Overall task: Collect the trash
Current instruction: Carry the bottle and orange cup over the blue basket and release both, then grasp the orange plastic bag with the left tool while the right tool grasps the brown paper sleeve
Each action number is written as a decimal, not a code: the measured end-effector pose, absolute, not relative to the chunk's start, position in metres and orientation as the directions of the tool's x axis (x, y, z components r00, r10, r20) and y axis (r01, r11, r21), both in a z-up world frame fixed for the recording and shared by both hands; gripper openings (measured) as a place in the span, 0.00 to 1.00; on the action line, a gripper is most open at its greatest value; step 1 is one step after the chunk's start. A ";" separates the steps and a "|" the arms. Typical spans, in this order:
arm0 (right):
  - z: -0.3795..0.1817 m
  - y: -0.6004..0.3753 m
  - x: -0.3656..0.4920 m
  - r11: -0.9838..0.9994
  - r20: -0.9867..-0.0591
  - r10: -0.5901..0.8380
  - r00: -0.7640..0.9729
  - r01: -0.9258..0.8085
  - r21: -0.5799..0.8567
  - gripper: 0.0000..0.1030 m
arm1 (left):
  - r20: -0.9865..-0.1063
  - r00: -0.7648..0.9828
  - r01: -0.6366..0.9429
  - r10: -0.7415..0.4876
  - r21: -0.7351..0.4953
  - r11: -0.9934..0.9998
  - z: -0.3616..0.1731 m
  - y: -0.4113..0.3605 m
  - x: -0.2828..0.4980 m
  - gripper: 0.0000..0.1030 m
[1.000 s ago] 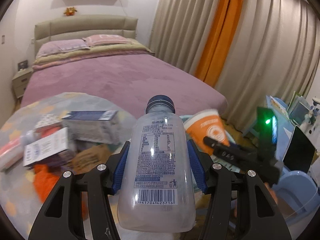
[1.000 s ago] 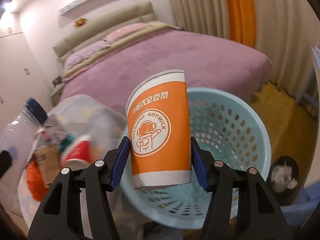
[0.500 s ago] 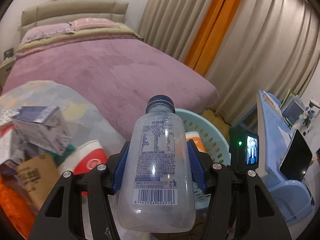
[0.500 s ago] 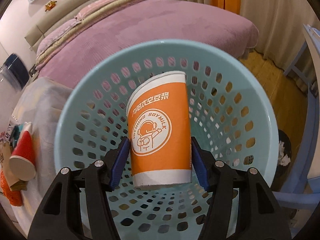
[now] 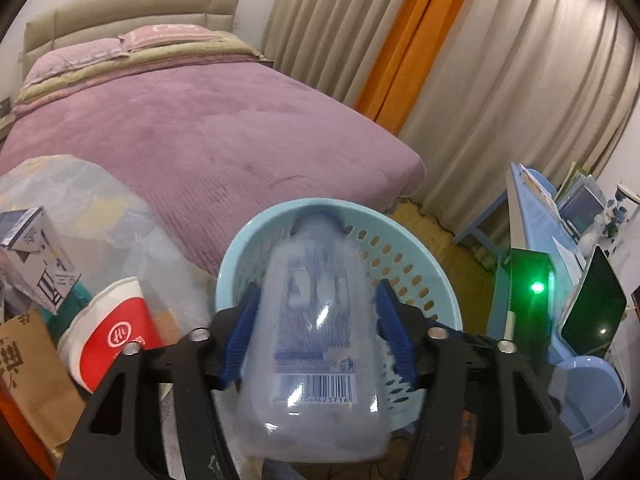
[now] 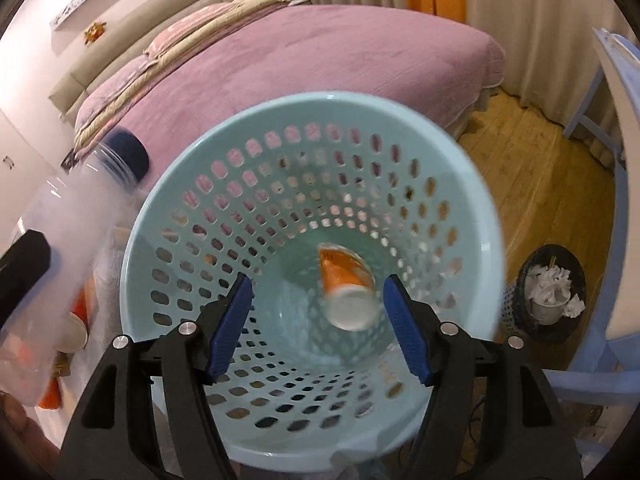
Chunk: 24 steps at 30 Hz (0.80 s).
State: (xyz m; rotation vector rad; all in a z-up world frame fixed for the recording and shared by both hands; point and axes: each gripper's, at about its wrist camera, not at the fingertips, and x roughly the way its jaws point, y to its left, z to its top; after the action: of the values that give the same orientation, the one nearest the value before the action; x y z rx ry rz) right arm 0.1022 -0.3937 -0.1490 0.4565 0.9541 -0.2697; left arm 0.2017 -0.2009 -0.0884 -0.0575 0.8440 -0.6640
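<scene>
Released since a moment ago, the orange cup (image 6: 347, 286) lies inside the basket (image 6: 472, 200), beyond the right gripper (image 6: 316, 328), fingers spread; the left gripper (image 5: 316, 336) now looks parted too. Its bottle (image 5: 316, 320) blurs between the fingers.

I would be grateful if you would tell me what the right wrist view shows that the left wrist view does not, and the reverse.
Only the right wrist view shows the orange paper cup deep inside the basket, between the spread fingers of the right gripper, and a small black bin of white tissues. Only the left wrist view shows the red and white paper cup and the left gripper. Both show the pale blue perforated plastic basket and the clear plastic bottle.
</scene>
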 end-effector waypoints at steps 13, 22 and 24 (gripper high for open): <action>-0.090 -0.369 0.070 0.894 -0.748 -0.031 0.663 0.353 0.276 0.63 | -0.604 0.567 0.506 -0.560 -0.281 0.815 -0.052 -0.167 0.164 0.72; -0.048 -0.321 0.057 0.938 -0.658 0.015 0.753 0.218 0.270 0.63 | -0.536 0.680 0.422 -0.500 -0.272 0.865 -0.020 -0.103 0.130 0.72; -0.044 -0.310 0.056 0.944 -0.648 0.025 0.761 0.195 0.265 0.63 | -0.532 0.702 0.389 -0.474 -0.271 0.880 -0.017 -0.085 0.124 0.72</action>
State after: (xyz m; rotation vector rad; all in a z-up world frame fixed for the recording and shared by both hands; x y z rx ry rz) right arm 0.0563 -0.3099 -0.0442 0.3290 0.7029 -0.0941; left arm 0.1238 -0.0849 -0.0169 -0.1424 0.6306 -0.4820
